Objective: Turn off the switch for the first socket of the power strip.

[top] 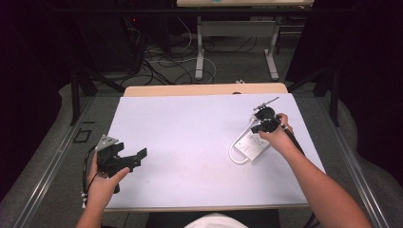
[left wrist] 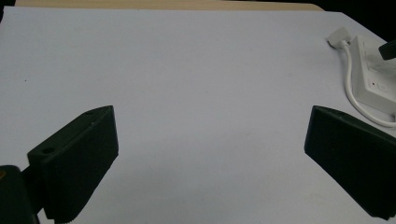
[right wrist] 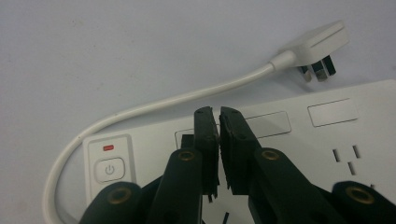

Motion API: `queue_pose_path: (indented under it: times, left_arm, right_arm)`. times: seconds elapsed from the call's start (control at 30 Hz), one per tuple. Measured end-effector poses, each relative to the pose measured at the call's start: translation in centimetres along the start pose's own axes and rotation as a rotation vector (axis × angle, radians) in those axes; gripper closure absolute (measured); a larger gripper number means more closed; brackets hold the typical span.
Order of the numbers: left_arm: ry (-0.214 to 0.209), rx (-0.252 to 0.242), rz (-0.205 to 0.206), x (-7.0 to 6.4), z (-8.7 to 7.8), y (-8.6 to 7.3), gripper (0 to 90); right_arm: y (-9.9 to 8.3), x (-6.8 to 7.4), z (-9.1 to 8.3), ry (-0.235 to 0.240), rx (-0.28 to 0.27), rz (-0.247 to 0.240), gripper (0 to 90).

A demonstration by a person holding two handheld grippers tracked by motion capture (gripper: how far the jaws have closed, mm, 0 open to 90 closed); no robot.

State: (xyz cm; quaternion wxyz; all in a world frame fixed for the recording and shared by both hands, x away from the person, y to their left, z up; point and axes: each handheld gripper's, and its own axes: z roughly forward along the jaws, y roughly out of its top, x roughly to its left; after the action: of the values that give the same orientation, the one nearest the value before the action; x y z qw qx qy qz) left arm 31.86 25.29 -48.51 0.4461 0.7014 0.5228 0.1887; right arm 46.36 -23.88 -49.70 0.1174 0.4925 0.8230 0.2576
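Two grippers, one table: high view first.
Surface: a white sheet (top: 190, 142) covers a table with a pale wood edge (top: 204, 89) at 12 o'clock.
Room: dark curtains at both sides; grey floor beyond with tangled cables (top: 157, 61) and the white legs of another table (top: 235, 42).
Left gripper (top: 135, 157): at 8 o'clock on the sheet, held in the left hand (top: 102, 183), jaws spread wide with nothing between them, a grey plate on top.
Right gripper (top: 263, 124): at 2 o'clock, held in the right hand (top: 275, 135), its tip over the power strip (top: 251, 145); jaw gap too small to tell here.
Power strip: white, lying flat at 3 o'clock, its cord (top: 234, 151) looping round its near end.

Left gripper view.
Surface: bare white sheet (left wrist: 196, 84) ahead, wood edge at 12 o'clock.
Claw: the two black jaws stand far apart at 8 and 4 o'clock, holding nothing.
Power strip (left wrist: 373, 74): at 2 o'clock, with its cord (left wrist: 357, 100) and plug (left wrist: 337, 36).

Right gripper view.
Surface: white sheet (right wrist: 116, 51).
Claw: right gripper (right wrist: 218, 140) with jaws almost closed, a thin slit between them, tips down over the strip's top face; whether they grip anything I cannot tell.
Power strip (right wrist: 327, 135): power button (right wrist: 109, 170) and red light (right wrist: 108, 148) at 8 o'clock, sockets at 3 o'clock.
Cord (right wrist: 154, 105): curves from the strip's button end to the plug (right wrist: 317, 46) lying at 1 o'clock on the sheet.
Containers: I see none.
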Motion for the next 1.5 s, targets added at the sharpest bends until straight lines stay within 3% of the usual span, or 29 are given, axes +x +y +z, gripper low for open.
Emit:
queue_pose_path:
  times: [0.03, 0.37, 1.03, 1.5]
  left_arm:
    - [0.000, 0.001, -0.001, 0.0, 0.0, 0.0, 2.8]
    - [0.001, -0.002, -0.003, 0.1, -0.1, 0.0, 2.8]
    - [-0.002, -0.005, -0.006, 0.1, -0.3, 0.1, 2.7]
    - [-0.001, -0.010, -0.005, 0.1, -0.5, 0.2, 2.7]
  right_arm:
    - [0.0, -0.1, -0.1, 0.009, -0.005, -0.021, 84.2]
    - [-0.2, 0.4, -0.9, 0.020, -0.015, -0.018, 79.0]
    - [-0.9, 1.0, -2.8, 0.046, -0.076, -0.073, 55.0]
    - [-1.8, 1.9, -4.7, 0.068, -0.116, -0.112, 44.4]
